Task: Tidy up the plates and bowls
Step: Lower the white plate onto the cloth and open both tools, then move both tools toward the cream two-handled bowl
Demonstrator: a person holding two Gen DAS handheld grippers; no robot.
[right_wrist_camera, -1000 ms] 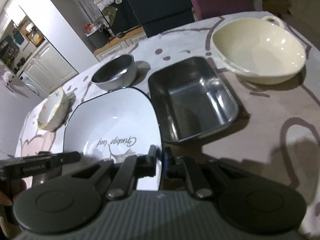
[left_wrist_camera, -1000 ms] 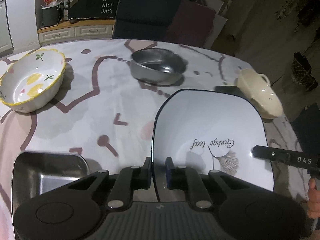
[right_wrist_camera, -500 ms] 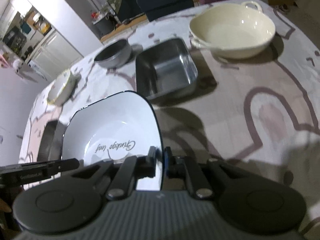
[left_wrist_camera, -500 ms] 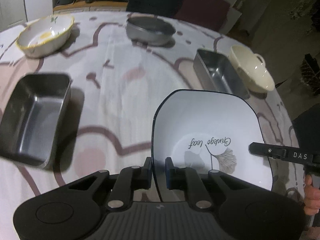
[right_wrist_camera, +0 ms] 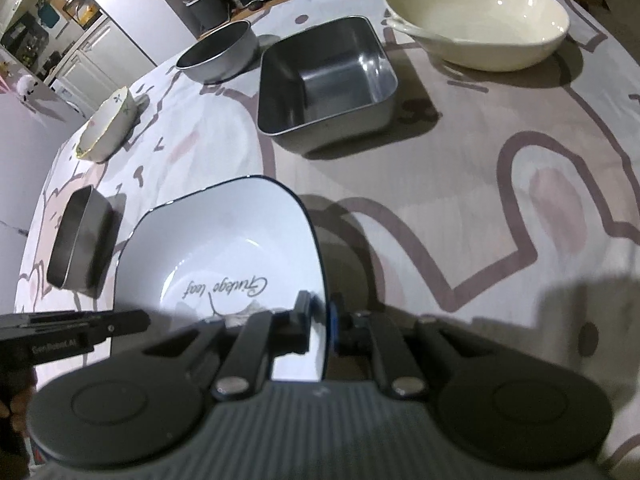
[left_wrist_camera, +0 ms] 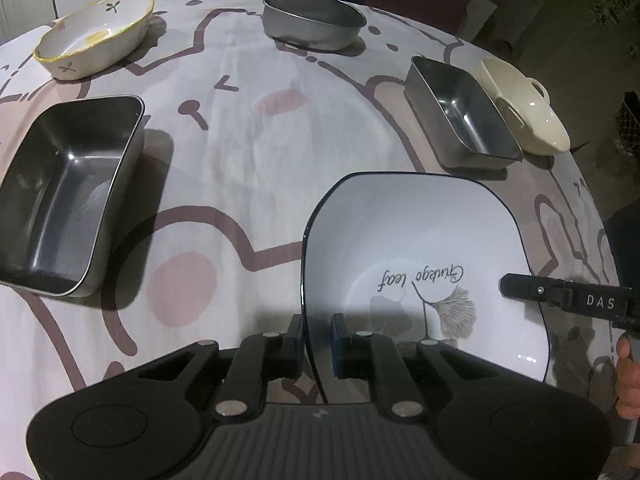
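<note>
Both claws clamp opposite rims of the square white porcelain plate w/ dark edge (left_wrist_camera: 424, 248): left claw (left_wrist_camera: 316, 344) on its left rim, right claw (right_wrist_camera: 320, 320) on its right. Two-sided grip probably keeps it level above the patterned table (left_wrist_camera: 248, 152), near edge, for set-down.

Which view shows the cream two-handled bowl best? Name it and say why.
The right wrist view: the cream two-handled bowl faces the camera, with its whole interior and rim visible. In the left wrist view it sits edge-on at the table's far right, small and distorted.
</note>
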